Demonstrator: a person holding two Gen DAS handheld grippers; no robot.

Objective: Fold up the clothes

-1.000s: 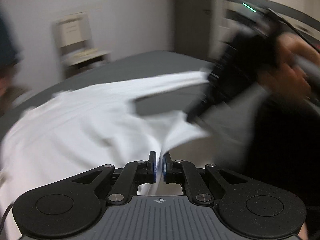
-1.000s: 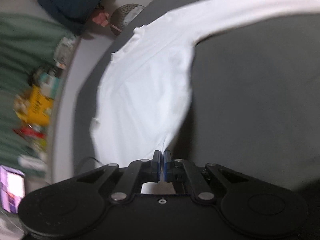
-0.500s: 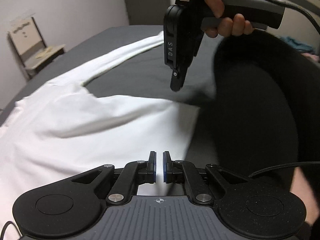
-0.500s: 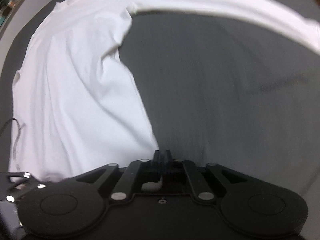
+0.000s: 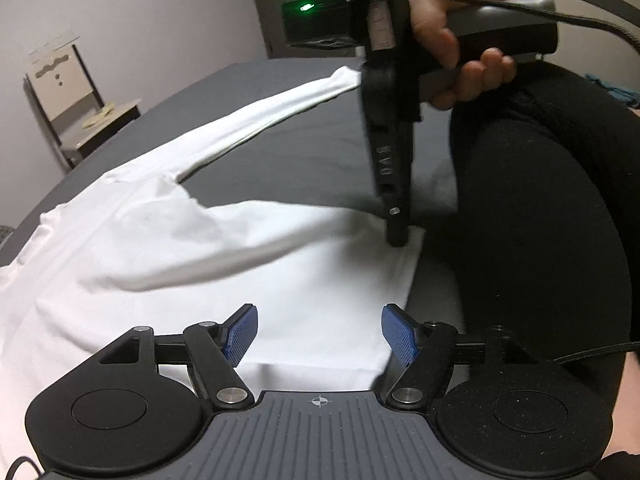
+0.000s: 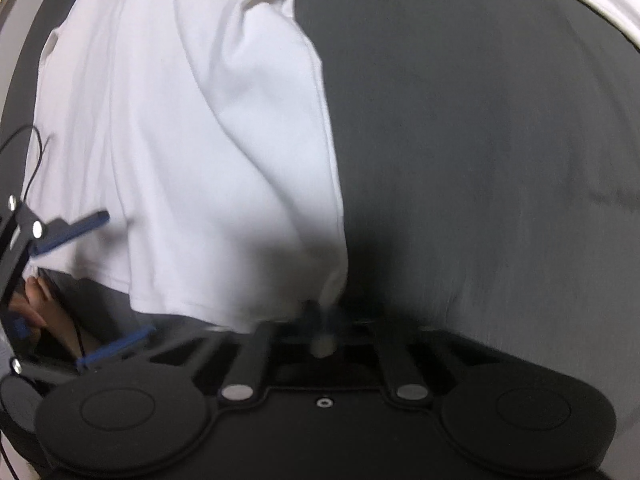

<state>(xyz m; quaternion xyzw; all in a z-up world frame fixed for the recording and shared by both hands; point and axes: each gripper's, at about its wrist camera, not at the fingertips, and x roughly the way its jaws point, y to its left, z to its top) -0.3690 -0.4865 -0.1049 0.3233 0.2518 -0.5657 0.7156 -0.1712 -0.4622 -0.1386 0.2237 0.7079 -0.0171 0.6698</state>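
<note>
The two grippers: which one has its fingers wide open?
The left gripper. Its blue pads stand far apart above the white long-sleeved shirt, gripping nothing. The right gripper points down with its tip closed on the shirt's corner.

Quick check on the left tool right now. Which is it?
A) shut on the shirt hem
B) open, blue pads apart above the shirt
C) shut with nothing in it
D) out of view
B: the left tool shows its blue pads spread wide apart, with the white shirt lying flat beyond them and nothing pinched between them.
</note>
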